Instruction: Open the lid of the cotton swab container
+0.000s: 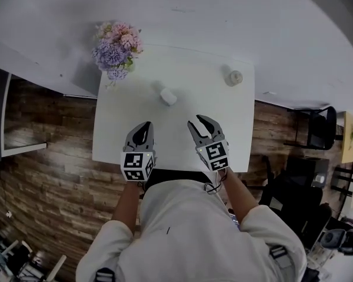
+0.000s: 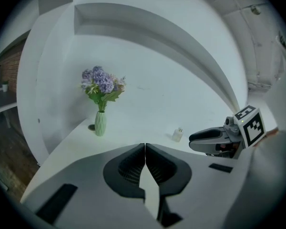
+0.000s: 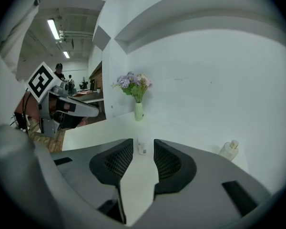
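Cotton swab container [image 1: 168, 96], head view: it stands alone near the middle of the white worktop [image 1: 115, 140], lid on, at 12 o'clock from both tools and well apart from them. The left tool [image 1: 145, 126] is clenched on nothing. The right tool [image 1: 200, 121] is released and empty. A flower vase [image 1: 115, 54] occupies the 10 o'clock corner and a small bottle [image 1: 233, 77] the 2 o'clock corner. Nothing lies between tools and container.

Left gripper view: the jaws meet at their tips with nothing between them. The vase stands at 11 o'clock. A small white vessel [image 2: 178, 134] stands at 1 o'clock just beside the right tool's tip; which of the two white items it is cannot be told.

Right gripper view: the jaws stand apart, and the container shows in the gap at 12 o'clock, far ahead of the pads. The vase is behind it, the bottle at 3 o'clock and the left tool at 9 o'clock.

Hazards: the container appears light and unrestrained. A one-sided push on the lid would probably slide or tip it. An off-centre closure could eject it sideways. Bracing the body with the left tool requires opening that tool first.
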Demonstrator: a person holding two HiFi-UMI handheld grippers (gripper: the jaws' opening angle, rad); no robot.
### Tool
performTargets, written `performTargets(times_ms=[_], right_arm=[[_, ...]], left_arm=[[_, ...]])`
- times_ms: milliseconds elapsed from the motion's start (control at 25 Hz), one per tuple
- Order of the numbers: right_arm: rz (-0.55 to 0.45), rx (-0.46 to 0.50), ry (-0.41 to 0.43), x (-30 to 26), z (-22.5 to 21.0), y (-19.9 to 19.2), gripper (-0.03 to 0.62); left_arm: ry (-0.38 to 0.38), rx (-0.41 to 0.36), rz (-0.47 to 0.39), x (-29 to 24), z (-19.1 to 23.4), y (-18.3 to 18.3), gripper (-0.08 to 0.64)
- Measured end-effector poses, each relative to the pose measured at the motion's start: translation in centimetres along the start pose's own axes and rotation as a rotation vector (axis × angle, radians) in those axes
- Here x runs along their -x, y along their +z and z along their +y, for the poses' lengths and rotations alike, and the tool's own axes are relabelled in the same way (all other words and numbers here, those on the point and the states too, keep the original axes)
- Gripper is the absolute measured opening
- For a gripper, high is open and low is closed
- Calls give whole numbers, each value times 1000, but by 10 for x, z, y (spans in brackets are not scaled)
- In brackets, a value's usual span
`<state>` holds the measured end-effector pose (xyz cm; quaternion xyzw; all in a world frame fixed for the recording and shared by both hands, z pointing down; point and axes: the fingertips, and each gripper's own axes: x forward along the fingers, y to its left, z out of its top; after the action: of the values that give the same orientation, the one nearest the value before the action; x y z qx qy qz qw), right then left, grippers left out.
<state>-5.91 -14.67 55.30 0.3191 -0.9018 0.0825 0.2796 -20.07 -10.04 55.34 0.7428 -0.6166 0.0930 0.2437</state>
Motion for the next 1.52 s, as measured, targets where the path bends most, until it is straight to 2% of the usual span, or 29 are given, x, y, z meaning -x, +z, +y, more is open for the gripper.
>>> performTargets(times_ms=[120,280,680,1200,1520], right_arm=[[33,7,34,-19,1,-13,138],[62,0,60,-46,1,-24,144],[115,8,133,-102,11,-35,182],[159,-23,101,-158,9,-49,261],[203,-59,79,-174,6,-62,262]], left_arm=[[40,38,14,3,4,-13,20],[74,52,38,8,13,-24,20],[158,94,42,19,25,-32,21],[158,102,56,11,31,-34,21],[134,91,67,3,33,-32,21]])
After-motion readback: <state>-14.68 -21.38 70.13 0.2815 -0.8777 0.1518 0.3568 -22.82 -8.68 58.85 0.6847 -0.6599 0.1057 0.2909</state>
